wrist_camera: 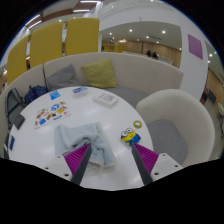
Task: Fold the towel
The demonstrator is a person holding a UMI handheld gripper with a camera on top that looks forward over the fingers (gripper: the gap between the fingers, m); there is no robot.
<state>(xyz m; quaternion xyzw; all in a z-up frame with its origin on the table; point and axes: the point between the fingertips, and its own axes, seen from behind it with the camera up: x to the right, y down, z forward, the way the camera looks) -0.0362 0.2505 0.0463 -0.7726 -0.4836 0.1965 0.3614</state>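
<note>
A light blue-grey towel (78,135) lies crumpled on the round white table (105,118), just ahead of my left finger and partly overlapped by it. My gripper (112,157) hovers above the table's near edge, its fingers wide apart with nothing between them but bare tabletop. The left pad (78,154) and the right pad (148,158) are magenta. The towel is in a loose heap with its near edge hidden behind the left finger.
A yellow Minion toy (131,134) lies just ahead of the right finger. A colourful book (48,115), a blue card (55,96) and white boxes (104,99) lie further back. A white chair (178,120) stands to the right; a sofa with a yellow-green cushion (100,72) lies beyond.
</note>
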